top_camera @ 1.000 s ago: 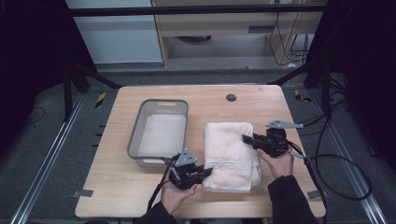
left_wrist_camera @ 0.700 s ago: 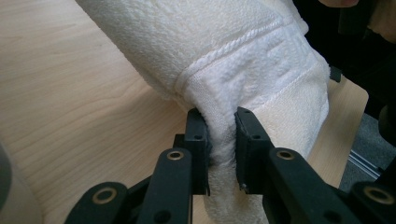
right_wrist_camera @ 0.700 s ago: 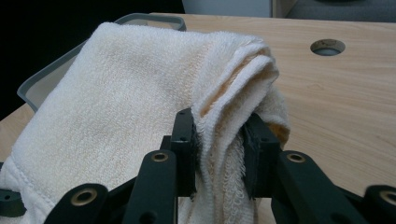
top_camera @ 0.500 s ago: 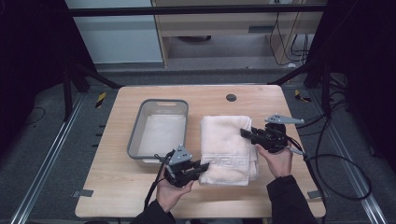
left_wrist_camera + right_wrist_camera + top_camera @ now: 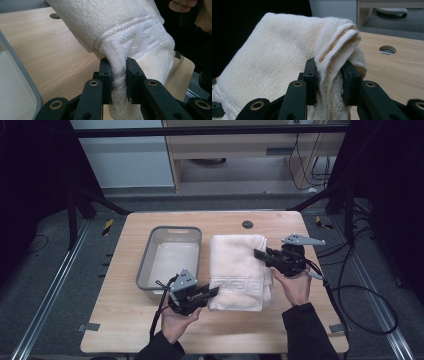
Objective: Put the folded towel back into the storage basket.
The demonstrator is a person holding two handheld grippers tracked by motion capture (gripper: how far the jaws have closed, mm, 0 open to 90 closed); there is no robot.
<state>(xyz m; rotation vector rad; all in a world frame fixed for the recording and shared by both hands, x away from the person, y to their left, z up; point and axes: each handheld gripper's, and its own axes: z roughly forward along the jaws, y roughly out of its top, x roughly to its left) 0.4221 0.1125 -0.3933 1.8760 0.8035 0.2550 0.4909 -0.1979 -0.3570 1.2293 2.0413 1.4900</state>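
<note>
both hand-held grippers, left (image 5: 212, 292) and right (image 5: 259, 254), clamp the folded towel's (image 5: 237, 265) edges beside the tray (image 5: 145, 265).

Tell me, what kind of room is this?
Probably a lab or workshop set up for recording, not a home. A wooden table stands inside a dark metal frame, loose cables trail over the grey floor, and a person holds a gripper in each hand, both clamped on a folded white towel.

Towel (image 5: 237, 267): thick white terry cloth, rough loops. Table (image 5: 125, 320): smooth matt wood. Bin (image 5: 170, 255): grey plastic, semi-gloss.
</note>
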